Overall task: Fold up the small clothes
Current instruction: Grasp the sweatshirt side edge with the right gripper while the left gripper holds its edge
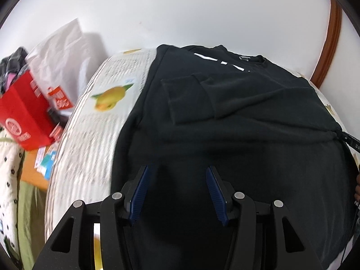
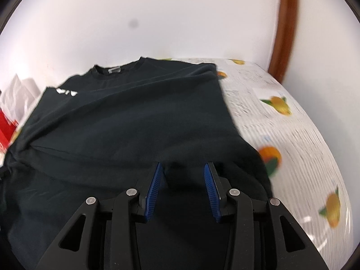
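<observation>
A plain white wall [image 2: 157,22] stands behind the tabletop's far edge; a curved brown wooden frame [image 2: 285,22] runs up by its far right corner.

Both views are evenly bright, with soft daylight and only faint shadows. Motion blur smears the printed tablecloth [image 1: 90,135] from seven to nine o'clock in the left view and from three to five in the right; fisheye bending and dark corners ring each frame.

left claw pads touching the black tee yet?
Cannot tell. In the left wrist view the left claw stands open over the black tee, but dark fabric hides any gap at the pad tips.
</observation>
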`<state>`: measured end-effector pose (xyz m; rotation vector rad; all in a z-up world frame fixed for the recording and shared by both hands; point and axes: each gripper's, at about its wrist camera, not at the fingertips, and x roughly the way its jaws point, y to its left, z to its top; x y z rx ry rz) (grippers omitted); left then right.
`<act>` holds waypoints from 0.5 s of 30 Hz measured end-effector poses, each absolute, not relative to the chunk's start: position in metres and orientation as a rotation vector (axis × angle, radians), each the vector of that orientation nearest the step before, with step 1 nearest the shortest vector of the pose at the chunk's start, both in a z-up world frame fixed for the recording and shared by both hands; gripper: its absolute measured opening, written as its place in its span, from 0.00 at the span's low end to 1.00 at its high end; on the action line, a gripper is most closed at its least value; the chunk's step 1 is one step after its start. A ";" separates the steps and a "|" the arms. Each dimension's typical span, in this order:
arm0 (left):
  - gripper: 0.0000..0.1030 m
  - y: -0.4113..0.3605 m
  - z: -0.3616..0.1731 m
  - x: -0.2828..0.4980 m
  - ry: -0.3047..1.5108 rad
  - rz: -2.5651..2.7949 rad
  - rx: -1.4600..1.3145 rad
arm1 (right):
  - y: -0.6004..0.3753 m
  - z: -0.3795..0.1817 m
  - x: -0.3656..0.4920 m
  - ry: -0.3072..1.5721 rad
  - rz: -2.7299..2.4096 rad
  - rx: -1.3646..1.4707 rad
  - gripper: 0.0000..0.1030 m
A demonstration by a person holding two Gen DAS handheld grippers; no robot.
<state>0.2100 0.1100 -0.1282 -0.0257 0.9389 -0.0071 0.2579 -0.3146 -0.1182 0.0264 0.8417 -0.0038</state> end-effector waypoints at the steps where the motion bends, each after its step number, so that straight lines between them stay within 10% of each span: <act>1: 0.48 0.113 -0.128 0.203 0.940 -0.002 -0.037 | -0.319 -0.116 0.250 0.838 -0.010 0.026 0.40; 15: 0.56 0.143 -0.141 0.110 0.966 0.044 -0.129 | -0.386 -0.127 0.124 0.905 -0.046 0.098 0.44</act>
